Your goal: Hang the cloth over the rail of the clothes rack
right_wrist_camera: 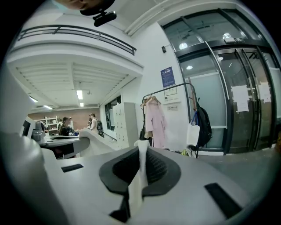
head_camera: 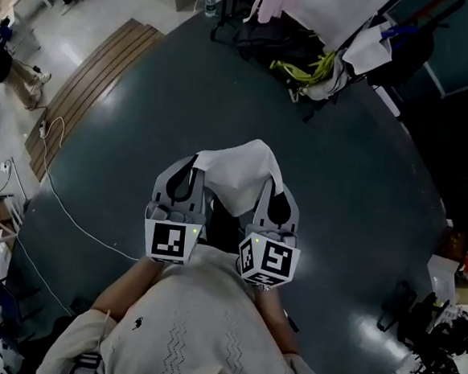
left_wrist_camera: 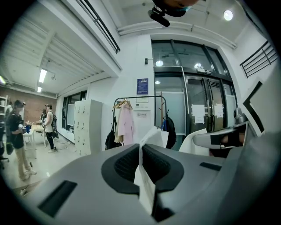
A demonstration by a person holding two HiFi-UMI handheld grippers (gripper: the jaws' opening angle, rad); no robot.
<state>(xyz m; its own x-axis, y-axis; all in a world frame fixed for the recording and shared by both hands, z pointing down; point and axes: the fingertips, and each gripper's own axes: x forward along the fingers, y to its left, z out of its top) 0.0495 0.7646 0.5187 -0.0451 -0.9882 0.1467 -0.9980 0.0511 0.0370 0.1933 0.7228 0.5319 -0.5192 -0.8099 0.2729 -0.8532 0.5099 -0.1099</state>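
In the head view a white cloth (head_camera: 239,178) hangs between my two grippers, held out in front of the person's body above the dark floor. My left gripper (head_camera: 194,163) is shut on the cloth's left edge, my right gripper (head_camera: 273,187) on its right edge. In the left gripper view the cloth (left_wrist_camera: 147,178) is pinched in my left gripper (left_wrist_camera: 140,151). The right gripper view shows a cloth fold (right_wrist_camera: 137,180) clamped in my right gripper (right_wrist_camera: 142,147). The black clothes rack (left_wrist_camera: 141,97) stands ahead, some way off, with a pink garment (left_wrist_camera: 126,125) on it. Its rail (right_wrist_camera: 169,90) also shows in the right gripper view.
A black backpack (right_wrist_camera: 202,127) and a white bag (right_wrist_camera: 192,134) hang at the rack's right end. White lockers (left_wrist_camera: 88,127) and two people (left_wrist_camera: 15,134) stand to the left, glass doors (left_wrist_camera: 204,110) to the right. A cable (head_camera: 56,192) crosses the floor; equipment (head_camera: 439,352) sits at lower right.
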